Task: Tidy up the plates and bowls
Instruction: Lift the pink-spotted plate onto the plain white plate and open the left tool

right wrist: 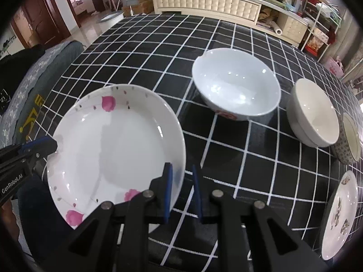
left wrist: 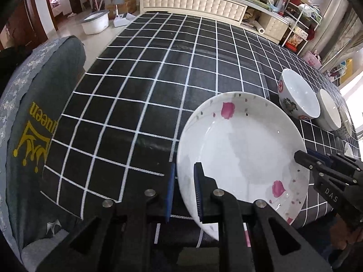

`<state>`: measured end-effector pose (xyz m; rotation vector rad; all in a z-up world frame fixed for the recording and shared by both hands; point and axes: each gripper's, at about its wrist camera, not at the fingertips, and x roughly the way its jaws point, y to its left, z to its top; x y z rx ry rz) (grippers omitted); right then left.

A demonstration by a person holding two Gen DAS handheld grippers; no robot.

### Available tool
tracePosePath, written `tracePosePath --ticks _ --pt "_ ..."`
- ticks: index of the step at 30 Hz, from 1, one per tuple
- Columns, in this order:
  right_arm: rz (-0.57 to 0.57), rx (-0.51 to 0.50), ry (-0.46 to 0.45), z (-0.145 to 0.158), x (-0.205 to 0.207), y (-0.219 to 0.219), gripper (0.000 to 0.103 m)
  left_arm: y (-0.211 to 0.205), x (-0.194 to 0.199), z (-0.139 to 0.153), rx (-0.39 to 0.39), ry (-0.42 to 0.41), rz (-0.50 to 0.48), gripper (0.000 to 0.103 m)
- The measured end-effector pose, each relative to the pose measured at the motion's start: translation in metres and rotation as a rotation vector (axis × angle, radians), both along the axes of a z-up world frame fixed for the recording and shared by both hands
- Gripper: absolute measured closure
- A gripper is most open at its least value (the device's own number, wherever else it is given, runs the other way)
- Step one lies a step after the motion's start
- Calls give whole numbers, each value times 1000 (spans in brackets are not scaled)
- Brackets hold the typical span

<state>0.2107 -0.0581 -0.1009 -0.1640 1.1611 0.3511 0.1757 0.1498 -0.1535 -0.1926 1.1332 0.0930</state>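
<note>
Gripping the pink-flowered plate by opposite rims, you are holding both claws, left gripper and right gripper, clenched on it.

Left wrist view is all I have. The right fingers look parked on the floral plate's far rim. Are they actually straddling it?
Observer: Yes. From the right wrist view, the right gripper has one finger over the floral plate and one outside it, with the rim between them.
Operator: What's past the cream bowl? It's cut off for me.
Observer: A small patterned bowl sits right against the cream bowl, on its right.
Operator: Any other plates?
Observer: One more. A plate with a brownish print lies at the far right, nearer the camera than the bowls.
</note>
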Motion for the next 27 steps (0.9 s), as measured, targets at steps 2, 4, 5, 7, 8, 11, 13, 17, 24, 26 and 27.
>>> tracePosePath --ticks 2,4,5,7,8,11,13,17,24,26,27 --pt "-8 12 -10 5 -3 -4 81 0 -3 4 4 -7 2 88" --pt "-20 29 -17 10 -6 -9 81 -2 -8 9 -1 -13 10 88" --pt "-26 35 -19 13 -8 -11 81 -3 -11 11 -13 -16 15 88" --pt "-40 48 -29 20 -12 -19 81 -5 -15 16 -44 -29 19 86" --pt "-45 53 -36 23 -15 -23 81 -8 -18 20 -50 -37 14 85" --pt "-76 70 -60 34 -21 -39 81 -24 -23 30 -33 -54 -12 77" --pt "-100 104 -58 41 -25 -52 81 -35 -25 37 -25 -64 -33 77" --pt "-143 114 -101 58 -34 -78 81 -62 -30 55 -17 -94 -72 68" --pt "-180 116 -186 84 -53 -127 70 -114 -34 82 -12 -140 -139 66" --pt "-196 125 -230 92 -61 -143 60 -129 -34 89 -13 -152 -155 61" --pt "-209 124 -260 96 -64 -150 59 -136 -33 92 -14 -158 -165 61"
